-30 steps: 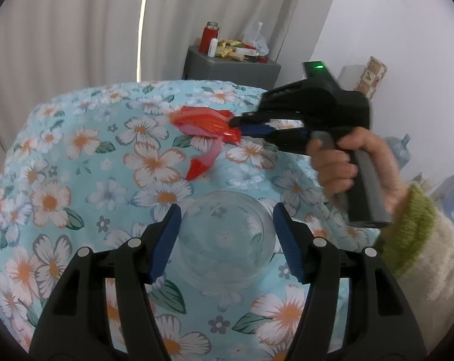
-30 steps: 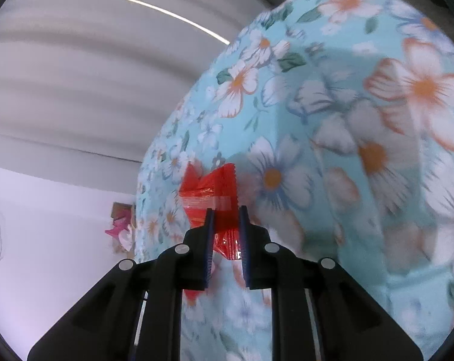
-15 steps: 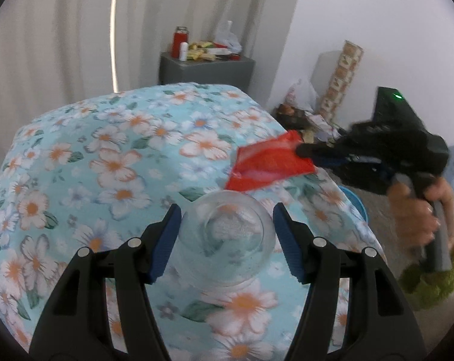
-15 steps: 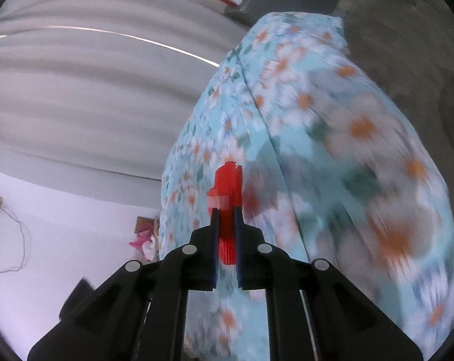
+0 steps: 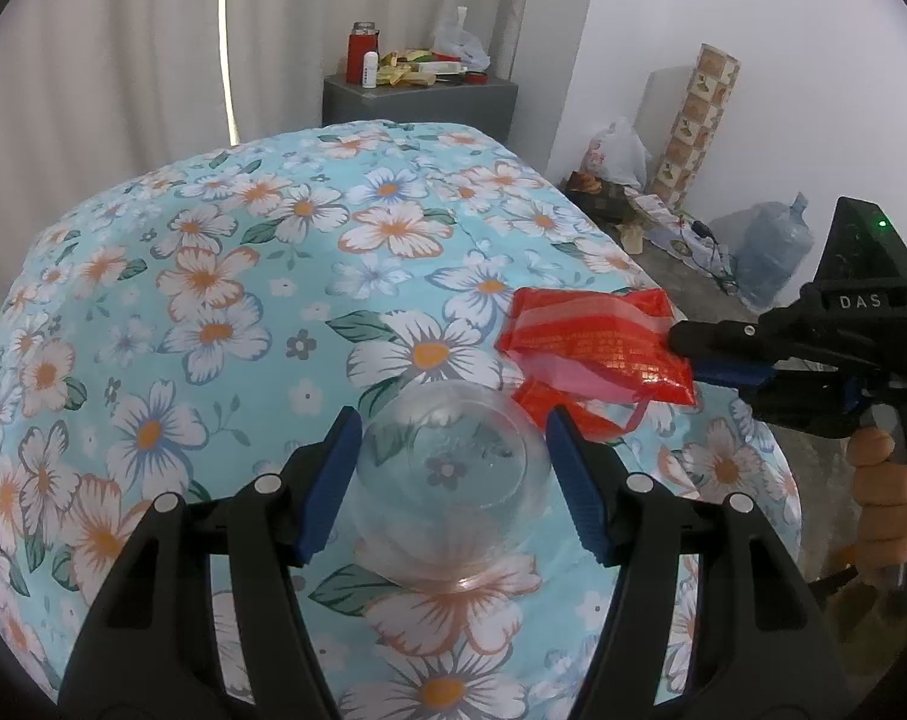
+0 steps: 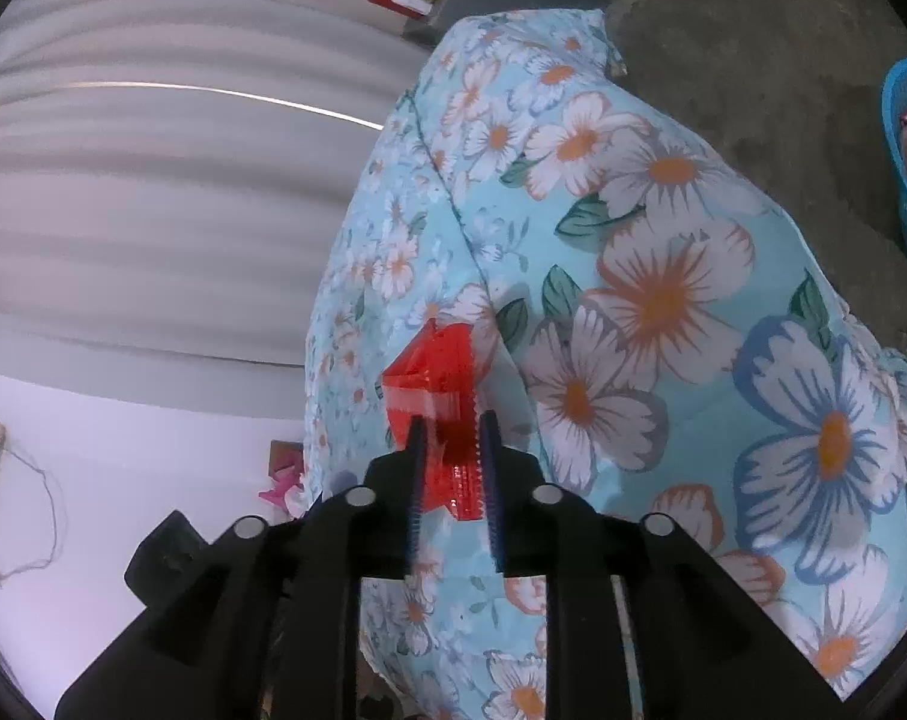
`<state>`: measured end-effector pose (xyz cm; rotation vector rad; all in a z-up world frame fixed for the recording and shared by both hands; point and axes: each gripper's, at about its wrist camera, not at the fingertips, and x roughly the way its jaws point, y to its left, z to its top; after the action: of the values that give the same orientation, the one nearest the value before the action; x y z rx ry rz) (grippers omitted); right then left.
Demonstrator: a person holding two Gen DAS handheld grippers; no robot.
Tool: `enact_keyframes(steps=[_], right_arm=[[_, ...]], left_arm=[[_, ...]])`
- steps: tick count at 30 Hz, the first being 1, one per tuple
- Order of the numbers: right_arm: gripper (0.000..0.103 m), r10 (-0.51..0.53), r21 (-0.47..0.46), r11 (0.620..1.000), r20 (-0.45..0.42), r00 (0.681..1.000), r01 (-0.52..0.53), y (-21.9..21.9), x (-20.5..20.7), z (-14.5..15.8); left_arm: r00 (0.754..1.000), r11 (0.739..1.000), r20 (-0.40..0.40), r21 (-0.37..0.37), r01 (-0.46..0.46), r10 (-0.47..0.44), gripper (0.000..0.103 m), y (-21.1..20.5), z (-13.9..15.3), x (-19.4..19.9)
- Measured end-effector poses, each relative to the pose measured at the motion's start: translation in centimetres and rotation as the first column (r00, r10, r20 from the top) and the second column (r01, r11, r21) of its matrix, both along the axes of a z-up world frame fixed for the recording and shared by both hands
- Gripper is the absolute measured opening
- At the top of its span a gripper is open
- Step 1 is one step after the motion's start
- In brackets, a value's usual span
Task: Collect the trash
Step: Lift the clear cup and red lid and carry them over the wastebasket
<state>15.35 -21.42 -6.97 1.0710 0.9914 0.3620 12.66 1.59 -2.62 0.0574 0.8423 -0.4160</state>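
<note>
Floral tablecloth [image 5: 213, 276], light blue with white and orange flowers, covers the table. Grey cabinet [image 5: 420, 99] behind its far edge, against white curtains [image 5: 93, 48]. On the cabinet: red flask [image 5: 361, 51], small white bottle [image 5: 370, 70], yellow packets. Right of the cloth, on the floor: patterned roll [image 5: 696, 120], white plastic bag [image 5: 618, 150], water jug [image 5: 774, 255]. Blue basket [image 6: 906, 168] off the cloth's corner.

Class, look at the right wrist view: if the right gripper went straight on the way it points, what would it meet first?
Apart from the red wrapper between its fingers, the right gripper, whose jaws have just been opening, would probably meet the flowered tablecloth first, though depth is hard to judge.
</note>
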Motion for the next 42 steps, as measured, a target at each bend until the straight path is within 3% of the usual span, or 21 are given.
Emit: enact_keyframes(steps=[4,14,18,24,33,38,42], right_arm=[[0.033,0.001,0.006,1.000,-0.029,1.000,-0.001,0.2,0.4,-0.7],[0.034,-0.007,-0.009,1.000,-0.049,0.999,0.007,0.8,1.6,-2.1],[0.022,-0.002,-0.013,1.000,-0.037,0.999,0.001,0.7,1.3,-1.9],[0.013,-0.002,-0.036,0.999,0.017,1.000,0.003,0.9,1.2,0.0],[0.009,-0.009,-0.025,1.000,0.101,0.995,0.011,0.1,0.5,2.5],[0.008,-0.058,-0.046,0.997,0.172,0.983,0.067,-2.5,-1.8,4.9],[0.008,-0.151,-0.053,0.984,0.233,0.961,0.167,-6.7,-5.3,6.5]], left_arm=[[1.000,1.000,0.008,0.010,-0.009,0.009,0.060,-0.2,0.0,-0.1],[1.000,0.999,0.027,0.047,-0.001,-0.001,0.060,-0.7,0.2,-0.3],[0.999,0.999,0.032,0.053,0.001,-0.003,0.060,-0.8,0.2,-0.4],[0.999,0.998,0.042,0.065,0.001,-0.004,0.060,-0.9,0.2,-0.4],[0.996,0.994,0.088,0.110,0.024,-0.033,0.059,-1.3,0.8,-0.7],[0.990,0.994,0.125,0.092,0.058,-0.069,0.059,-2.5,2.9,-1.1],[0.980,0.989,0.135,0.032,0.143,-0.146,0.059,-5.3,5.3,-0.6]])
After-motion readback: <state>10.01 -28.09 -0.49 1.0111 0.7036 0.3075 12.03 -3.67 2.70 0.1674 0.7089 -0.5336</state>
